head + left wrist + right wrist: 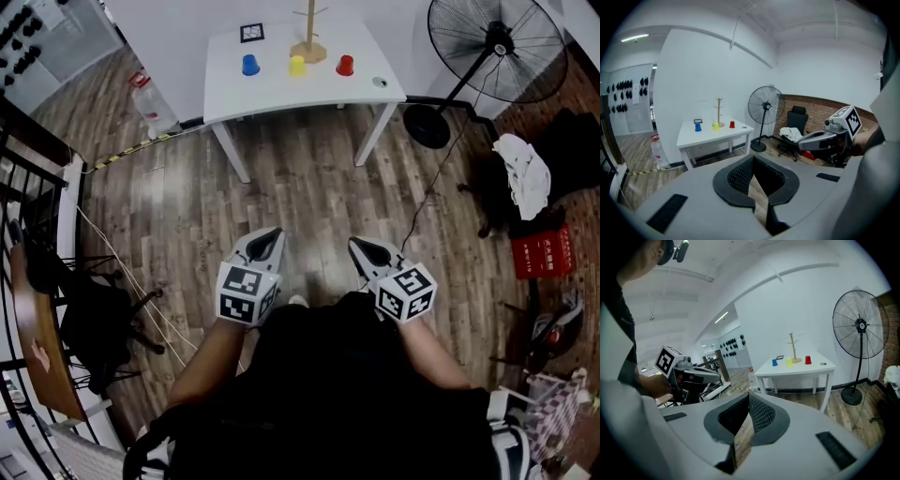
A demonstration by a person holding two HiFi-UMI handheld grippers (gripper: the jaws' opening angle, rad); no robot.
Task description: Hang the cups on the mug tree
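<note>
Wooden flooring is seen between the person and the white bench point(281, 89), where the blue cup point(250, 65), yellow cup point(297, 65) and red cup point(345, 65) are stood beside the mug tree point(308, 33). These cups are judged light, stiff and slightly slippery, best pinched across the rim. On the left gripper point(273, 232) and right gripper point(354, 242), the fingers point(740, 174) are closed on nothing, well apart from the bench.

Random room stuff, nothing fancy

White table point(281, 94) is well ahead of the left gripper point(273, 232) and right gripper point(357, 245). Big standing fan point(497, 42) is ahead-right of the right one, water jug point(155, 105) ahead-left of the left one, red crate point(542, 253) and white cloth point(523, 173) way off right.
</note>
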